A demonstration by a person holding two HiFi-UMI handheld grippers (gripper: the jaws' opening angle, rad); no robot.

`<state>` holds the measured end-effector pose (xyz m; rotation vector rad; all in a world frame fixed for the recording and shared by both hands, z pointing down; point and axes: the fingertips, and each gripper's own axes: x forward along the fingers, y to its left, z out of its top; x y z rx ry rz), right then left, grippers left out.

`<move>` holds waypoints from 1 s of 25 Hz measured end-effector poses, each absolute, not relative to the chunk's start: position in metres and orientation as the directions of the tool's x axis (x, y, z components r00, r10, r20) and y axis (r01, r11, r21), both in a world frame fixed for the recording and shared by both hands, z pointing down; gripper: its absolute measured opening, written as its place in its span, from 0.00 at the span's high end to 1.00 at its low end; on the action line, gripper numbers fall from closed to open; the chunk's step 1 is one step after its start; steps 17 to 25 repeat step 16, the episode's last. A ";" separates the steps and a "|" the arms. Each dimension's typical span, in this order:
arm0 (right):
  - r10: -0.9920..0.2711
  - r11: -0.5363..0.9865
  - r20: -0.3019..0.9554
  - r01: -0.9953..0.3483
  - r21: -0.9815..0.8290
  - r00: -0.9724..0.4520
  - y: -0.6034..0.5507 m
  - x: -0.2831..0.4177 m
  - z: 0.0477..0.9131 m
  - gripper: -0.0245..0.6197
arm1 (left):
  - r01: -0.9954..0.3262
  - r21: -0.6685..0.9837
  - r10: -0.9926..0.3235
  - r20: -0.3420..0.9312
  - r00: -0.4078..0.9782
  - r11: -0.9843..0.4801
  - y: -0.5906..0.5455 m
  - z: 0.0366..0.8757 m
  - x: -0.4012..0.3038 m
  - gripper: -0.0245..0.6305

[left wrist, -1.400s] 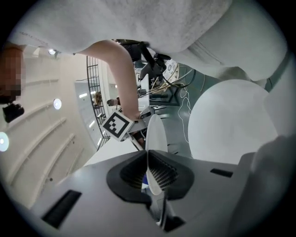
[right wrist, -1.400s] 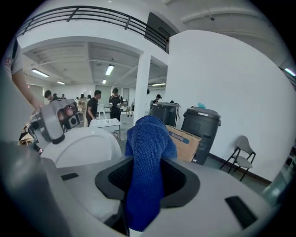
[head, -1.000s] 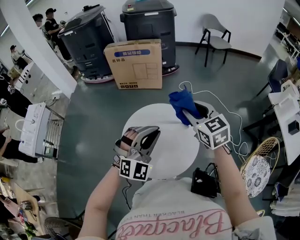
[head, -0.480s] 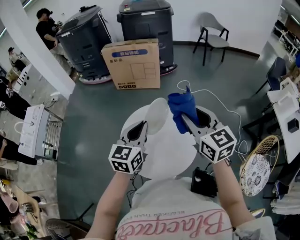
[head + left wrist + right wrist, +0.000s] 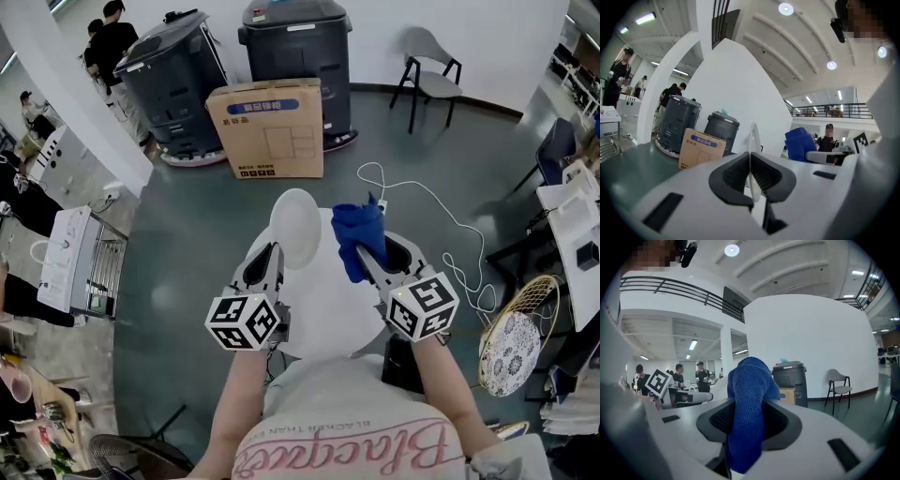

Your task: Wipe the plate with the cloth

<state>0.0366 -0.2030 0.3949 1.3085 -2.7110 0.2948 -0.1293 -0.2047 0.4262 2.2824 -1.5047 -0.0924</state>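
Observation:
My left gripper [image 5: 272, 251] is shut on the rim of a white plate [image 5: 295, 228], which it holds up on edge above the round white table [image 5: 323, 323]. In the left gripper view the plate [image 5: 753, 138] shows edge-on, pinched between the dark pads of that gripper [image 5: 751, 164]. Just right of the plate, my right gripper [image 5: 367, 251] is shut on a bunched blue cloth [image 5: 358, 234] that sticks up past its jaws. In the right gripper view the cloth [image 5: 749, 418] fills the gap of that gripper [image 5: 747, 430]. Cloth and plate stand close together, a narrow gap between them.
A cardboard box [image 5: 267, 127] and two dark machines [image 5: 298, 47] stand on the floor beyond the table, with a grey chair [image 5: 429, 75] at the back right. A white cable [image 5: 417, 202] runs over the floor. A black bag [image 5: 408, 366] sits by my right elbow.
My left gripper has rolled upright and lifted the plate off the table onto its edge. The right gripper has brought the cloth leftward, nearer the plate.

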 end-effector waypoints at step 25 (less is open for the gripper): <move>-0.761 0.609 0.201 -0.786 -0.108 -0.617 -0.193 0.039 0.396 0.74 | -0.861 0.391 -0.900 0.154 0.409 -0.324 -0.194 0.422 -0.129 0.94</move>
